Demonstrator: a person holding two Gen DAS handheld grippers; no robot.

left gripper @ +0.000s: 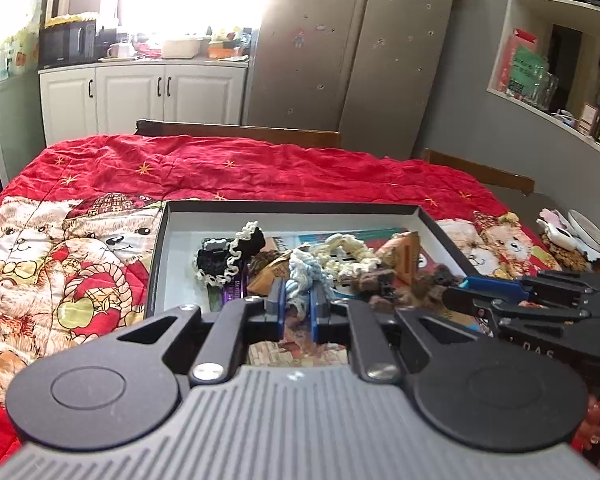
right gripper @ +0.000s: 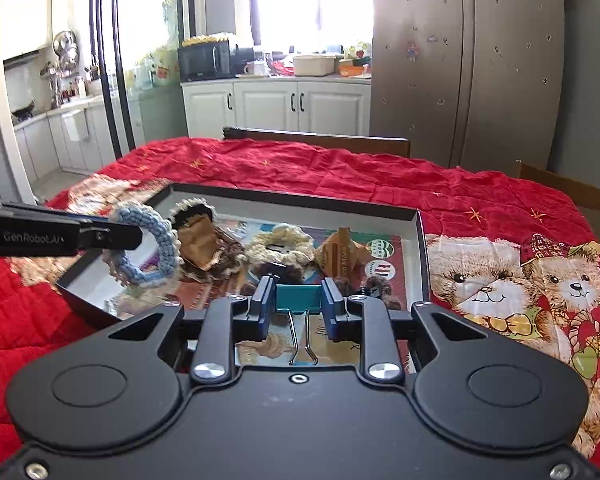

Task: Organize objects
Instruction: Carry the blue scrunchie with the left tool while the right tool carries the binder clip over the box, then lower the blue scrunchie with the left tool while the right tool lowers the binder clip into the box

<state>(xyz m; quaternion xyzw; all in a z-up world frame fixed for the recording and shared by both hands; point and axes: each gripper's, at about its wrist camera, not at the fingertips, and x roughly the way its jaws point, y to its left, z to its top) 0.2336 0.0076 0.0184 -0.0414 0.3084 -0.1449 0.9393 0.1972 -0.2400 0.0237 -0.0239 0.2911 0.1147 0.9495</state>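
A shallow black box [left gripper: 161, 236] [right gripper: 420, 240] lies on the red bear quilt, holding several hair ties, clips and brown packets. My left gripper [left gripper: 298, 300] is shut on a blue and white knitted hair ring [left gripper: 306, 274], lifted above the box. In the right wrist view that ring [right gripper: 148, 240] hangs from the left gripper's fingers [right gripper: 112, 236] over the box's left side. My right gripper [right gripper: 298, 300] is shut on a teal binder clip [right gripper: 298, 299], its wire handles pointing back toward the camera. The right gripper [left gripper: 476, 292] reaches in from the right in the left wrist view.
A cream hair tie [right gripper: 280, 246], a black lace-edged tie [left gripper: 230, 258] and brown packets [right gripper: 340, 256] lie in the box. More small items and a white dish [left gripper: 590, 232] sit at the quilt's right edge. Wooden chair backs [left gripper: 236, 130] stand behind the table.
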